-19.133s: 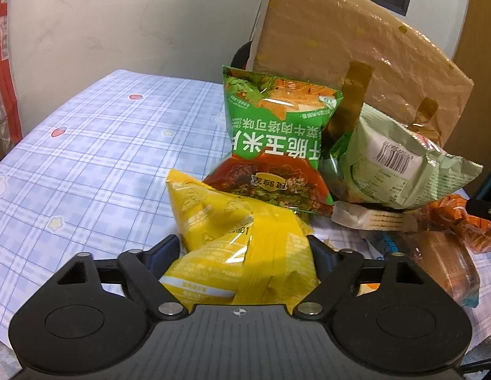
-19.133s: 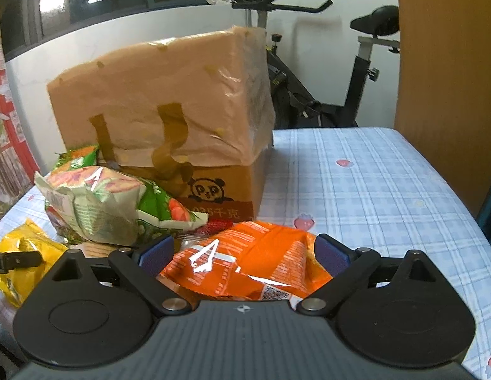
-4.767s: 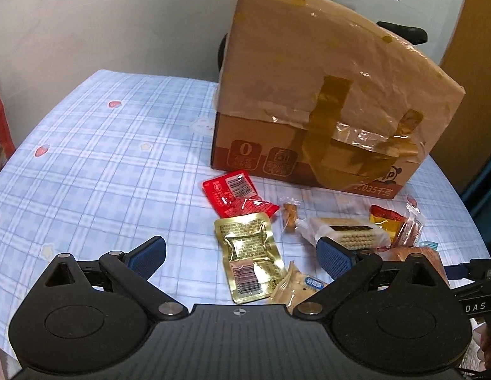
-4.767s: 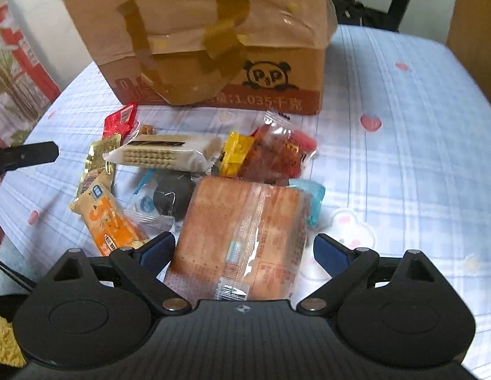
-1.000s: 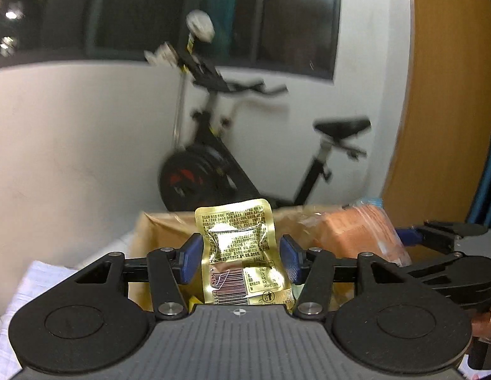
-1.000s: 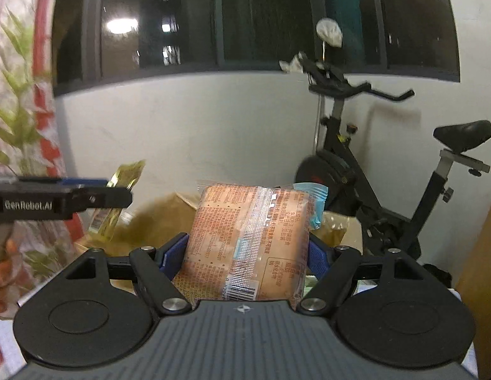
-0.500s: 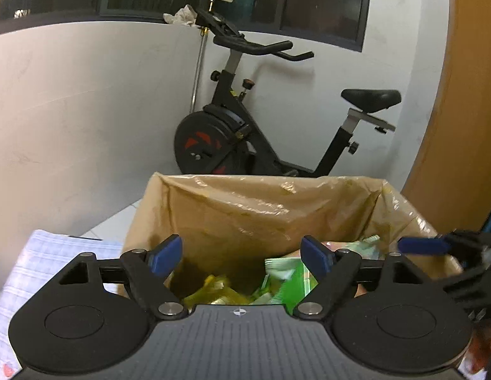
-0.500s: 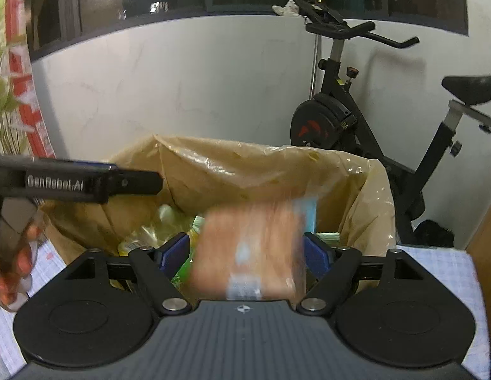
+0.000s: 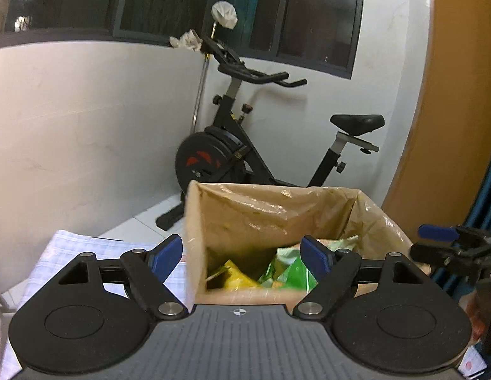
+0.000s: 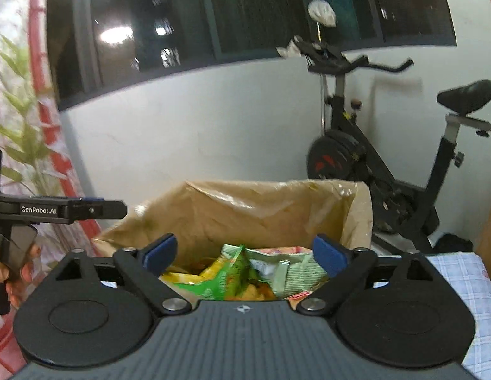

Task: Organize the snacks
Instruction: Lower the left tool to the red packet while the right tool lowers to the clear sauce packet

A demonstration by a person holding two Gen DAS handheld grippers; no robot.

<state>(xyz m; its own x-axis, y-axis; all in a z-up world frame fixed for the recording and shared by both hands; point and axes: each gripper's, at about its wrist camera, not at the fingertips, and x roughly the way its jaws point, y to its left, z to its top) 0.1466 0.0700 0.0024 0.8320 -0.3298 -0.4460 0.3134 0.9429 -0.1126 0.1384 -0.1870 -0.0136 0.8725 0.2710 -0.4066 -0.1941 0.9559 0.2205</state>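
Note:
An open cardboard box (image 9: 264,212) (image 10: 245,215) lined with taped brown paper stands on the checked tablecloth. Inside lie snack bags: yellow (image 9: 234,275), green (image 9: 292,269) (image 10: 213,281) and a pale green packet (image 10: 286,269). My left gripper (image 9: 242,256) hovers open over the box's near left corner, nothing between its fingers. My right gripper (image 10: 242,255) is above the box, its jaws still opening, with nothing between the pads. The right gripper's tip (image 9: 435,232) shows at the right edge of the left wrist view. In the right wrist view the left gripper's body (image 10: 58,210) and a hand (image 10: 20,269) appear at left.
A black exercise bike (image 9: 232,145) (image 10: 372,164) stands against the white wall behind the box. The tablecloth (image 9: 87,247) (image 10: 460,272) shows left and right of the box. An orange panel (image 9: 451,126) rises at right, and a red-patterned curtain (image 10: 20,110) hangs at left.
The gold packet left my left gripper and the orange biscuit pack dropped from my right gripper into the box. Both pairs of jaws widened. The left gripper shifted left of the box.

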